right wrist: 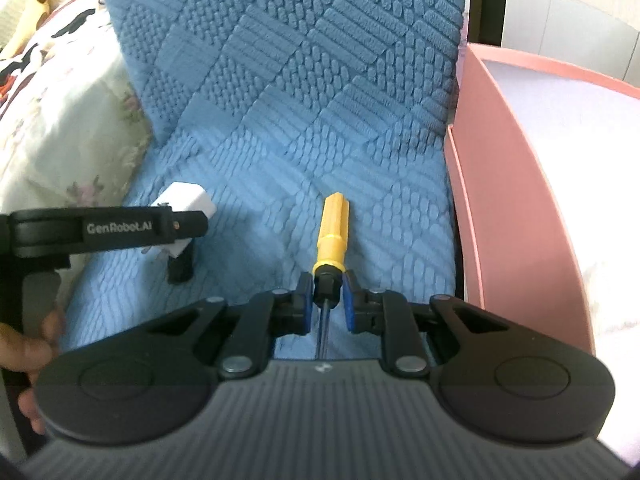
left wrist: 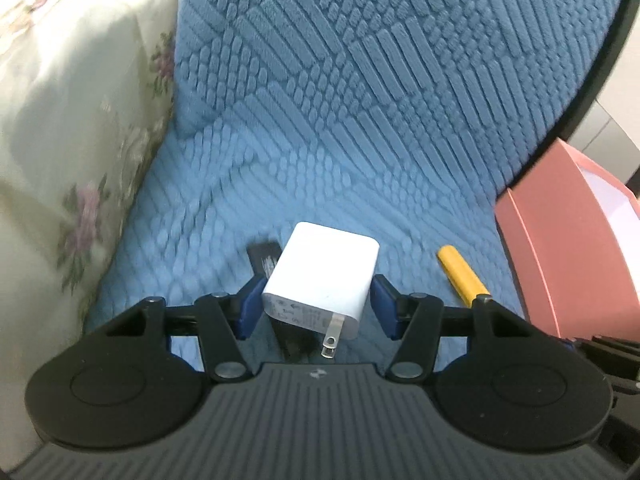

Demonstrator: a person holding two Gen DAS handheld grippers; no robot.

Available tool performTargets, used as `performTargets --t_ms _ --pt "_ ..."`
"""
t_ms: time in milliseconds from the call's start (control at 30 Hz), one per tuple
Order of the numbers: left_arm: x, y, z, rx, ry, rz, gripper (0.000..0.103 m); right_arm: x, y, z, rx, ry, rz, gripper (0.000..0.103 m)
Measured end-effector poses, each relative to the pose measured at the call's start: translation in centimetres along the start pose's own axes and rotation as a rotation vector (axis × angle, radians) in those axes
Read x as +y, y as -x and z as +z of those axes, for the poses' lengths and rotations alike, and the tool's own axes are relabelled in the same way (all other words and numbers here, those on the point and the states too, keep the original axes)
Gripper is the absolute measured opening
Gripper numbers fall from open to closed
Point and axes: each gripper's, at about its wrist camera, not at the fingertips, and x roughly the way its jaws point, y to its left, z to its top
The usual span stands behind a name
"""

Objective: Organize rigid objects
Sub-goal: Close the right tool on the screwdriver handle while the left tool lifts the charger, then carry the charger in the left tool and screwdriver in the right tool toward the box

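As the pink cardboard box [right wrist: 520, 208] waited rightward, the right hand-held gripper [right wrist: 327, 300] clamped the yellow-handled screwdriver [right wrist: 332, 232] while the left hand-held gripper [left wrist: 316, 304] pinched the white plastic charger [left wrist: 324, 276].

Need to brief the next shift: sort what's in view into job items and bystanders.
Job items:
- white charger, gripped by the left gripper
- yellow-handled screwdriver, gripped by the right gripper
- small black item behind the charger
- pink box, the likely bin

Bystanders:
- blue textured cushion
- floral cloth
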Motion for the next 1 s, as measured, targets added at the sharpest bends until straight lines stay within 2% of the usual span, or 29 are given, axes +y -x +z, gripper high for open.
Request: performTargets --t_ms 500,633,700,767,1000 --pt "-2.2 4.4 -5.7 0.021 0.017 -0.015 0.061 0.6 3.8 -6.9 0.066 -0.001 0.018 0.016" --pt "-2.6 4.7 -6.3 0.027 0.017 -0.015 0.060 0.1 3.5 -6.5 0.047 -0.043 0.023 0.021" --pt "-2.6 4.7 -6.2 0.024 0.020 -0.013 0.059 -0.1 3.0 -5.9 0.030 -0.048 0.001 0.029" --pt "-2.6 4.7 -6.0 0.021 0.023 -0.015 0.059 -0.4 2.3 -5.2 0.023 -0.054 -0.001 0.034" --pt "-2.2 4.6 -6.0 0.037 0.039 -0.028 0.059 -0.6 -0.4 -4.3 0.038 -0.055 0.011 0.034"
